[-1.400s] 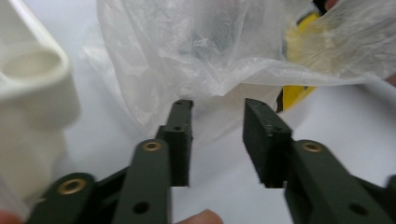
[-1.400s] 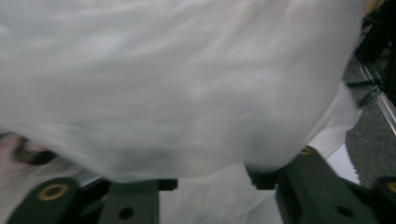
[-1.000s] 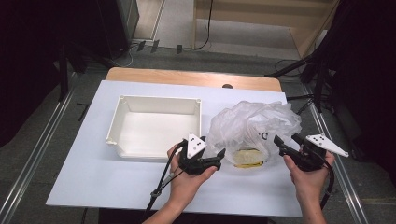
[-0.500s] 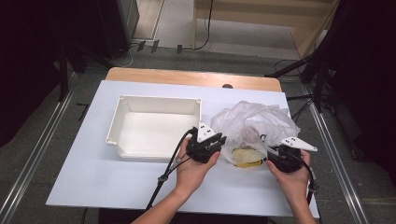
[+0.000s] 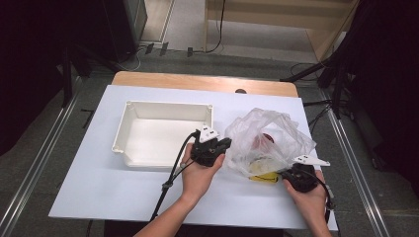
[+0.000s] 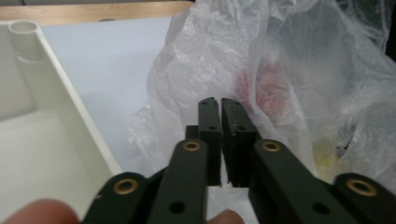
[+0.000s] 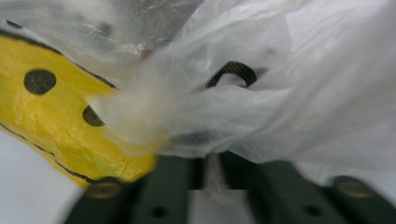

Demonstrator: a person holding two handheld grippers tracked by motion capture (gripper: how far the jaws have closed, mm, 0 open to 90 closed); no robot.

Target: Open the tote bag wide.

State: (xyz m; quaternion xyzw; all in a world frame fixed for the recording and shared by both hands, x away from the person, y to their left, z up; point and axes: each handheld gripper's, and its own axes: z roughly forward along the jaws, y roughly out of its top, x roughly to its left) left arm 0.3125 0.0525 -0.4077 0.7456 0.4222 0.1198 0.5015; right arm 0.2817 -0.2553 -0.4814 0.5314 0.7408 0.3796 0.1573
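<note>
As both hands close in since 1 second ago, the right gripper fingers pinch the plastic bag on the desk beside the white tray; left gripper fingers nearly closed, gripping nothing I can see. Opening the bag seems next.

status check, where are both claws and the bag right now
Left claw shut at the plastic bag's left edge. Right claw shut on bag film beside the yellow item. White tray empty, nothing blocking.
</note>
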